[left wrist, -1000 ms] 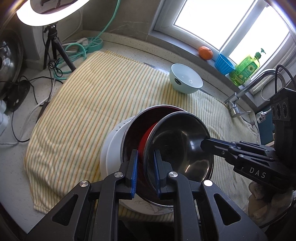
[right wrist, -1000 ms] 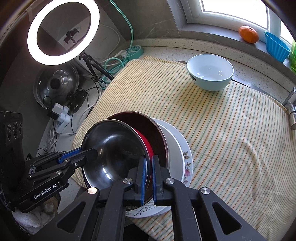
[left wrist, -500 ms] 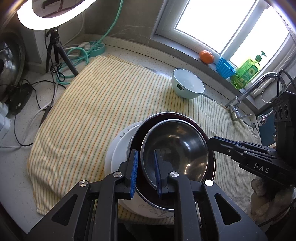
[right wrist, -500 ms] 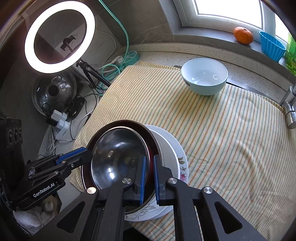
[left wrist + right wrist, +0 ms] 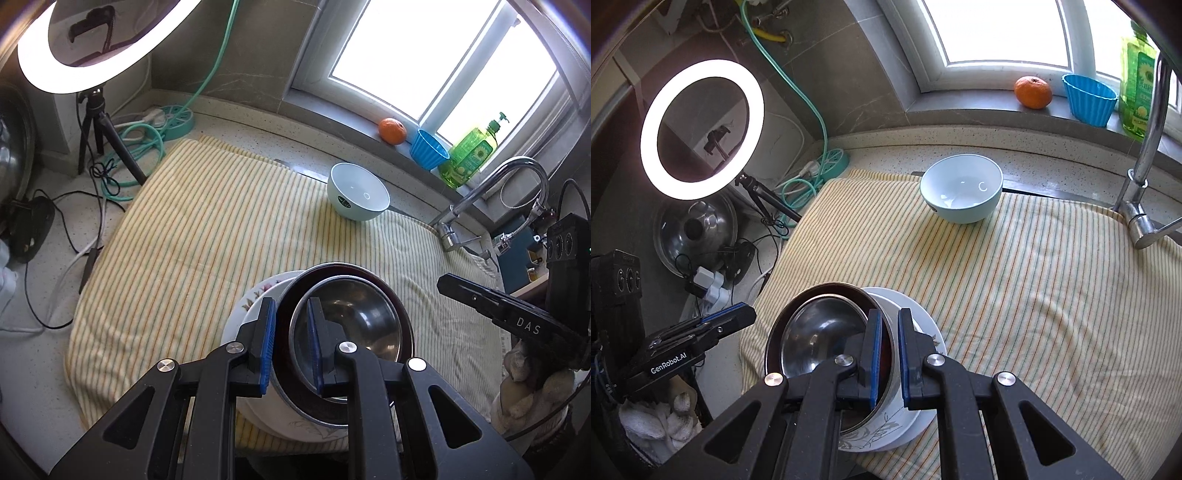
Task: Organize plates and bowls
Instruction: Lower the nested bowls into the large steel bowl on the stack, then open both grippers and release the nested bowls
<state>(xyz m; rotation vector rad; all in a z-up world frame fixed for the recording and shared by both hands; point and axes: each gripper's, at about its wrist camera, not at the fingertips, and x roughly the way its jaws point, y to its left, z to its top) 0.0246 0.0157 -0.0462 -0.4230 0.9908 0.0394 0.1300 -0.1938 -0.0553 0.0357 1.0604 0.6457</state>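
A small steel bowl [image 5: 354,321] [image 5: 820,332] rests nested in a larger dark-rimmed bowl [image 5: 369,271] [image 5: 846,290], which sits on a white floral plate [image 5: 255,295] [image 5: 916,332] at the near edge of the striped towel. My left gripper [image 5: 290,343] is open, its jaws standing either side of the bowls' left rims. My right gripper [image 5: 886,350] is open, its jaws standing either side of their right rims. A pale blue bowl [image 5: 358,192] [image 5: 962,192] stands apart at the far edge of the towel.
The yellow striped towel [image 5: 207,236] [image 5: 1034,266] covers the counter. A faucet [image 5: 495,184] [image 5: 1141,192] stands at the right. An orange [image 5: 1032,92], a blue cup [image 5: 1089,98] and a soap bottle [image 5: 469,151] sit on the sill. A ring light [image 5: 701,129], cables and a pot lid [image 5: 694,232] are at the left.
The tilted steel bowl came down and settled level in the dark bowl. Both grippers opened, let go of its rim and drew back upward.
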